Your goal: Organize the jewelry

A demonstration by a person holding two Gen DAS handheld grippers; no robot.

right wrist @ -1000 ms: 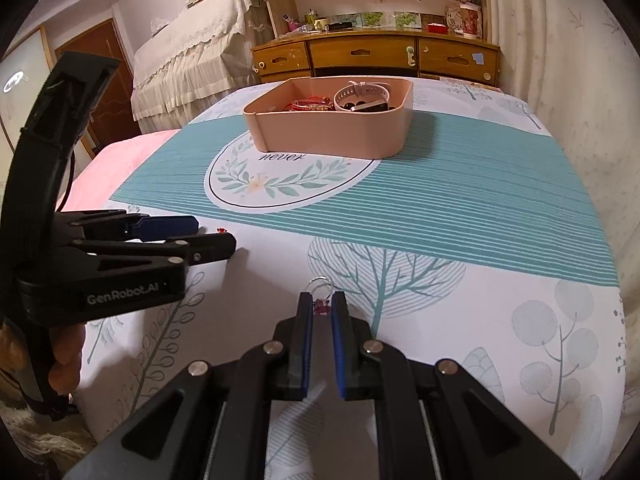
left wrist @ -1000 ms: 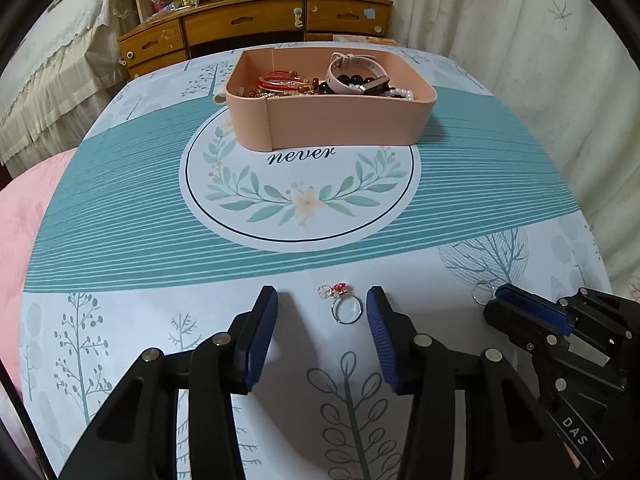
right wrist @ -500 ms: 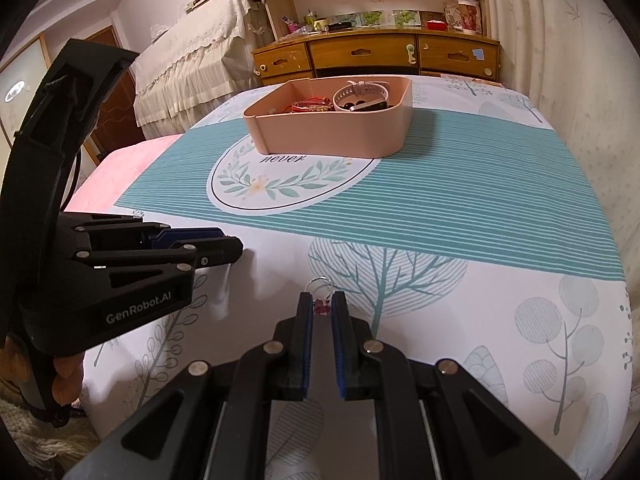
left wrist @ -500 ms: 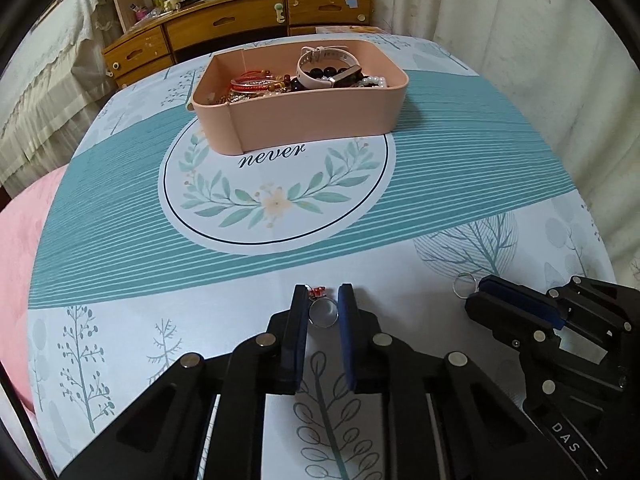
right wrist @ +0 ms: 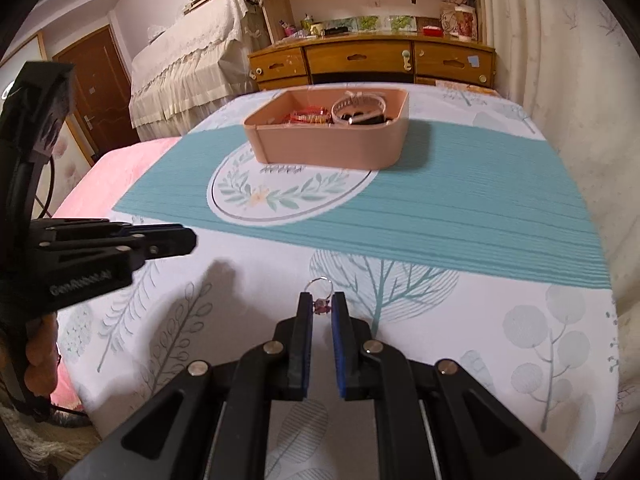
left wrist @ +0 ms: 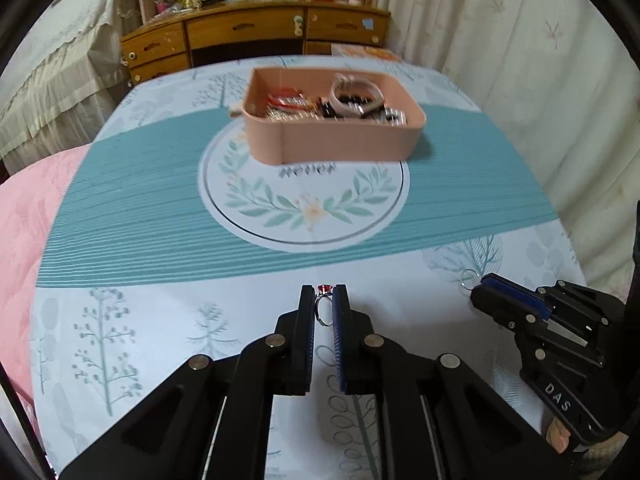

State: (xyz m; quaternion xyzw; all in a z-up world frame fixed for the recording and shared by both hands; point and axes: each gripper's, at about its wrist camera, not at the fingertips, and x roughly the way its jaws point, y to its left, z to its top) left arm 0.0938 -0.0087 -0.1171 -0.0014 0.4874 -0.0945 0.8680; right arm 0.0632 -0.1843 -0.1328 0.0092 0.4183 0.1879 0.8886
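My left gripper (left wrist: 324, 298) is shut on a silver ring with a red stone (left wrist: 323, 304) and holds it above the tablecloth. My right gripper (right wrist: 322, 305) is shut on a second silver ring with a pink stone (right wrist: 321, 296), its hoop sticking out past the fingertips. That ring's hoop (left wrist: 469, 278) and the right gripper (left wrist: 486, 286) show at the right of the left wrist view. The left gripper (right wrist: 176, 240) shows at the left of the right wrist view. A pink tray (left wrist: 340, 146) holding bracelets and other jewelry stands at the far middle of the table, also seen in the right wrist view (right wrist: 332, 148).
The table is covered by a teal and white cloth with a round leaf print (left wrist: 304, 208). A wooden dresser (left wrist: 256, 36) stands behind the table. A pink bedspread (left wrist: 24, 216) lies to the left and curtains (left wrist: 520, 40) hang to the right.
My left gripper closed on the red-stone ring and lifted it off the cloth. My right gripper stayed shut on its ring and rose slightly.
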